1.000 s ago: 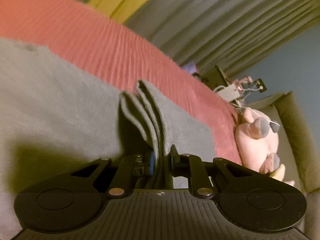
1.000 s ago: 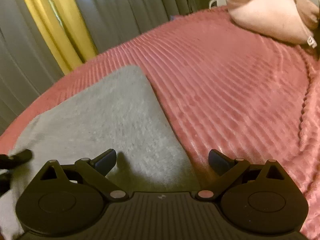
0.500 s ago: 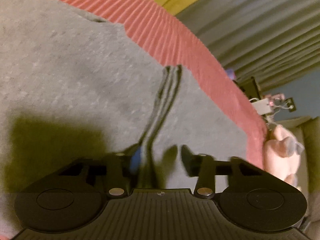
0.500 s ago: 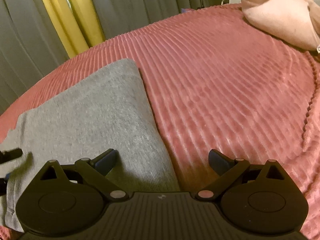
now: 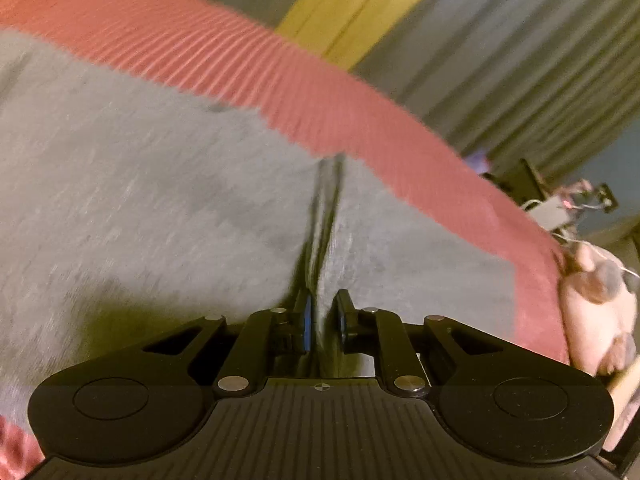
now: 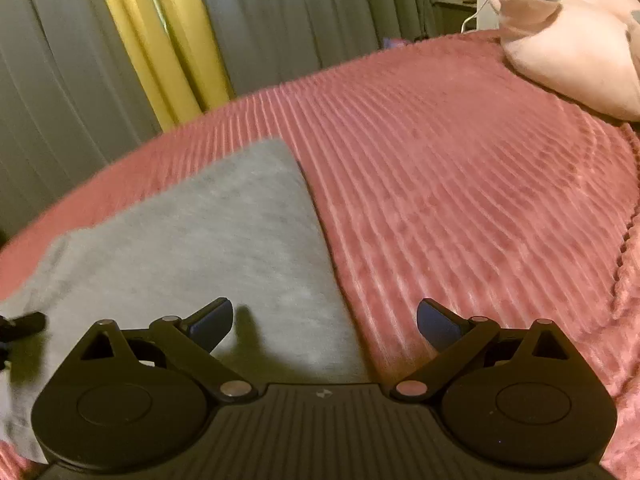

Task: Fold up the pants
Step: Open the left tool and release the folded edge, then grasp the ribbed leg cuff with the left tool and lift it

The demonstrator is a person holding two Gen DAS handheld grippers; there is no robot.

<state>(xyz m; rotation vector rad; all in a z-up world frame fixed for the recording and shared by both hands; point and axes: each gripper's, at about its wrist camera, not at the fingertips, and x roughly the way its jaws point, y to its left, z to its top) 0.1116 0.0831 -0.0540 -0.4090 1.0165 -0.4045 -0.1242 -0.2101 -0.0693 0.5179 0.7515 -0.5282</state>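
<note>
left gripper [image 5: 322, 316] pinches a layered edge of the pants [image 5: 160, 208], probably to carry the fold; right gripper [image 6: 324, 320] hovers wide open, empty, over the pants' side on the bed [image 6: 460, 200].

- a pink ribbed bedspread [image 6: 460, 208] covers the bed, its raised ridges running in curved bands across the whole surface; the same cover [image 5: 280, 80] shows blurred in the left wrist view.
- a pale pink plush toy [image 6: 568, 60] with grey patches rests on the bedspread at its far right corner; it [image 5: 596, 304] appears at the right edge of the left wrist view.
- grey pleated curtains [image 6: 304, 16] hang behind the bed.
- a yellow curtain panel [image 6: 160, 40] hangs among the grey ones.
- a cluttered stand with cables [image 5: 560, 204] sits beyond the bed, too blurred to identify.
</note>
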